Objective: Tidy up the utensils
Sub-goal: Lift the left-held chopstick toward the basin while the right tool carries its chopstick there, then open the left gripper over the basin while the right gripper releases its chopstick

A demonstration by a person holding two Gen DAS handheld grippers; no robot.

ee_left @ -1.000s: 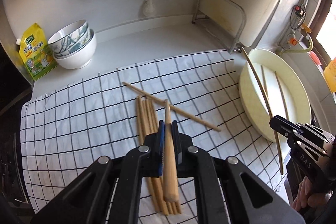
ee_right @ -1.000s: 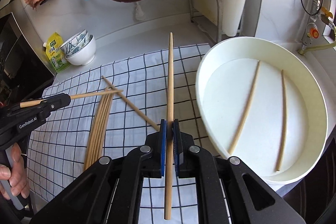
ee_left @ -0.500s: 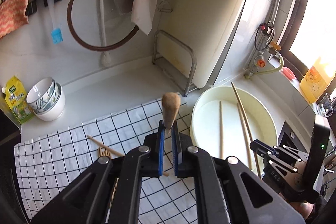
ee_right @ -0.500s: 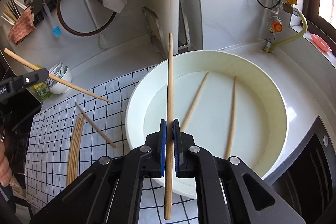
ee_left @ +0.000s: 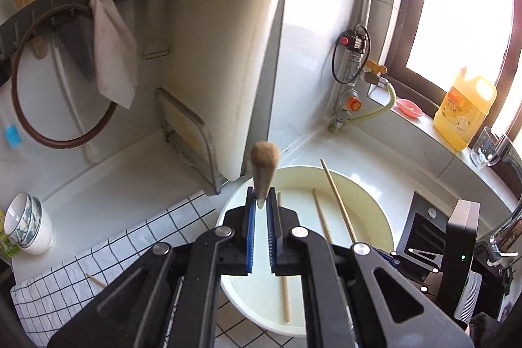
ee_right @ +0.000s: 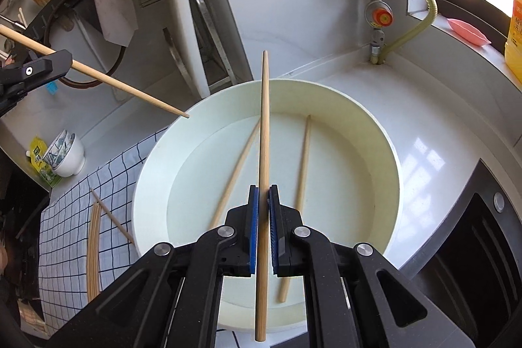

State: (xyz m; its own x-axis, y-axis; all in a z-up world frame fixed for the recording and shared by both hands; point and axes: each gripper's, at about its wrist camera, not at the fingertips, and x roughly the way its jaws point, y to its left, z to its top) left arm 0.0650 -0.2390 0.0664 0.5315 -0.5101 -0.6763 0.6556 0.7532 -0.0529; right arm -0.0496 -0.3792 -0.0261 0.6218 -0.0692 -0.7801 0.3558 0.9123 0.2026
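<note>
— Start from the left of the basin (ee_right: 385, 152): what's over there?

— Farthest left of it, a stack of bowls (ee_right: 67, 154) by the wall, then the checked cloth (ee_right: 65, 234) on the tabletop, with a bundle of chopsticks (ee_right: 93, 237) and one stray lying across them. Those look like the ones not yet sorted.

— And the left gripper (ee_right: 70, 62)?

— Up and to the left of the basin, jaws clamped on a chopstick (ee_right: 130, 88). Its tip slants down to just short of the basin's near-left rim. My guess is it's held at that tilt so the stick can slide in lengthwise rather than bounce off the edge.

— Over the basin itself?

— The right gripper (ee_right: 263, 209) hangs above the middle of it, jaws pinched tight on another chopstick (ee_right: 265, 132), gripped closer to the lower end, so most of the length runs forward over the bowl. Holding it that way probably keeps the whole stick inside the rim when it's let go.

— Anything already in there?

— Two chopsticks (ee_right: 303, 158) flat on the basin floor, one either side of the held stick. It seems to be the collecting spot.

— Right of the basin?

— A gas hose on the wall, a pink dish (ee_right: 468, 30) and a yellow bottle (ee_left: 465, 116) on the sill.
</note>
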